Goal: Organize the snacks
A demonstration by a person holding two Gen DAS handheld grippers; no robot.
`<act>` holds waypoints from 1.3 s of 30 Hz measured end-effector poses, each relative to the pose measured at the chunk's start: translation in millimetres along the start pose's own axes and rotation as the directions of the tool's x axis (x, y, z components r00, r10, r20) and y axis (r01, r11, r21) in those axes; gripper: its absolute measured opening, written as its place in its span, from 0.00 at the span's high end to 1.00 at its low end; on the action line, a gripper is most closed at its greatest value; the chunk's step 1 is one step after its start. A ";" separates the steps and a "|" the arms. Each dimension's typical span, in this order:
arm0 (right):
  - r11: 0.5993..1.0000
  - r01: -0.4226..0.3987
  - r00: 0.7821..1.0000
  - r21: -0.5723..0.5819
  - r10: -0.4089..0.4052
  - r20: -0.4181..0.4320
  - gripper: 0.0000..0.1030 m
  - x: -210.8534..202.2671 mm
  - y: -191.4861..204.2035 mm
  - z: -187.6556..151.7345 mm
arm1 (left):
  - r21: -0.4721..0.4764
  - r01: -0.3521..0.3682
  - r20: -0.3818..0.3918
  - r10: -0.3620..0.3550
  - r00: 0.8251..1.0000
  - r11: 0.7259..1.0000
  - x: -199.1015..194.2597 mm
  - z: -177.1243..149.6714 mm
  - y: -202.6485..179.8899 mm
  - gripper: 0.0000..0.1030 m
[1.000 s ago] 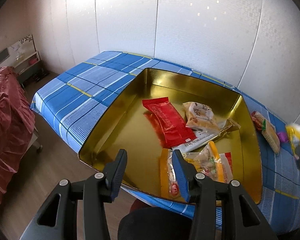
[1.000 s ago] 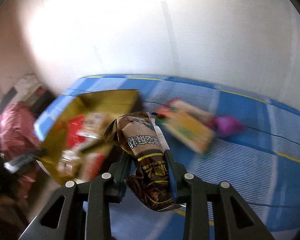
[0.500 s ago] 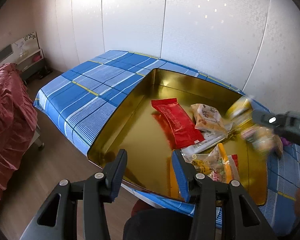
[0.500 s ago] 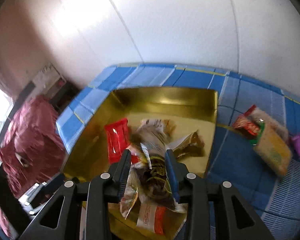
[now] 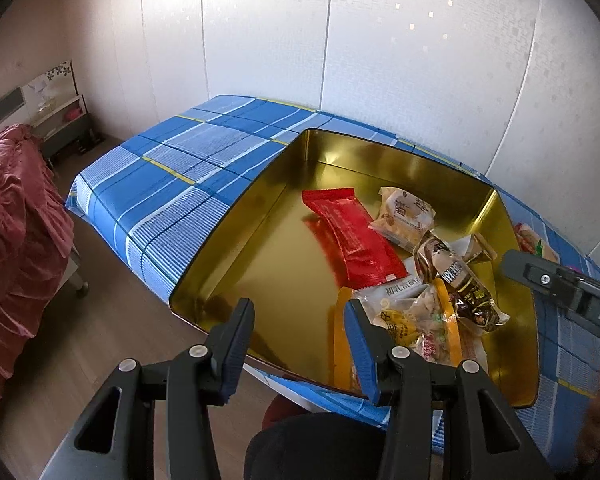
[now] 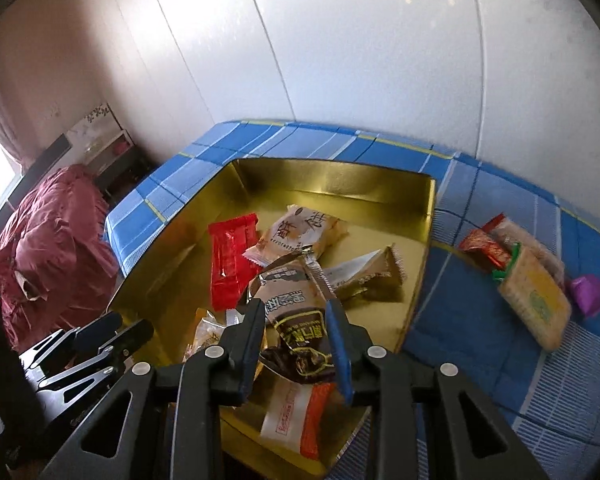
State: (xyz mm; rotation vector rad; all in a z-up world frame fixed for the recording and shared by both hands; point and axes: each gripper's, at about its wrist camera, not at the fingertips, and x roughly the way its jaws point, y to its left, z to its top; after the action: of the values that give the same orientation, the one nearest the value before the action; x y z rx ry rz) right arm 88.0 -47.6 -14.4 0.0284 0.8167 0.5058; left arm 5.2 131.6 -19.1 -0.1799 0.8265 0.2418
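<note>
A gold tin (image 5: 236, 216) sits on the blue checked cloth, holding a red packet (image 5: 352, 240), a pale pastry packet (image 5: 406, 216) and several other snacks. My right gripper (image 6: 295, 308) is over the near right part of the tin (image 6: 332, 178). Its jaws are closing, with their pads pressed on a brown snack packet (image 6: 292, 292). That brown packet (image 5: 456, 280) hangs just over the pile of snacks. My left gripper (image 5: 299, 308) hovers open at the tin's near edge with nothing between its fingers.
On the cloth right of the tin lie a cracker packet (image 6: 532, 296), a red-wrapped snack (image 6: 484, 248) and a small purple item (image 6: 588, 292). A white panelled wall runs behind the table. A dark red bed cover (image 5: 16, 224) and bare floor are at the left.
My right gripper has carried the brown packet leftwards from over the cloth to over the tin and slightly down. The left gripper has stayed where it was.
</note>
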 end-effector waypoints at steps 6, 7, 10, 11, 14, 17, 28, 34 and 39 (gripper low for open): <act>0.999 0.046 0.997 0.013 -0.047 0.056 0.69 -23.6 -9.8 -7.9 | 0.020 0.013 0.002 -0.013 1.000 1.000 -4.0 -1.8 -7.5 0.54; 0.998 0.055 0.996 0.021 -0.057 0.064 0.69 -26.8 -12.9 -9.1 | 0.029 0.017 0.002 -0.017 1.000 0.999 -4.8 -2.3 -10.2 0.54; 0.996 0.069 0.994 0.060 -0.074 0.080 0.69 -36.9 -26.5 -14.2 | 0.041 0.025 0.002 -0.025 1.000 0.999 -6.2 -3.1 -15.5 0.54; 0.994 0.076 0.993 0.073 -0.082 0.083 0.69 -39.5 -31.2 -16.0 | 0.046 0.026 0.002 -0.026 1.000 0.999 -6.7 -3.2 -17.0 0.54; 0.989 0.103 0.989 0.106 -0.113 0.093 0.69 -48.8 -47.3 -24.9 | 0.060 0.033 0.003 -0.034 0.999 0.998 -8.3 -3.7 -22.2 0.54; 0.981 0.133 0.985 0.145 -0.147 0.090 0.69 -56.4 -69.6 -35.6 | 0.070 0.035 0.002 -0.035 0.999 0.997 -9.2 -4.2 -25.9 0.54; 0.946 0.209 0.971 0.246 -0.230 0.060 0.59 -62.8 -148.3 -42.3 | 0.128 0.091 -0.006 -0.091 0.996 0.988 -10.9 -8.1 -46.4 0.54; 0.956 0.194 0.976 0.221 -0.210 0.052 0.48 -34.6 -167.7 1.2 | 0.148 0.104 -0.012 -0.104 0.995 0.984 -9.8 -9.5 -52.0 0.54; 0.957 0.206 0.978 0.202 -0.209 -0.007 0.48 4.4 -175.5 24.7 | 0.152 0.108 -0.014 -0.107 0.994 0.982 -8.5 -7.5 -53.4 0.54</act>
State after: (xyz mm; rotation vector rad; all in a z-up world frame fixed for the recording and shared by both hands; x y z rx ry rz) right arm 181.7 -196.2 -38.1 0.1318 0.8441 0.2224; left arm 9.4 77.4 -14.3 -0.0816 0.8347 0.0756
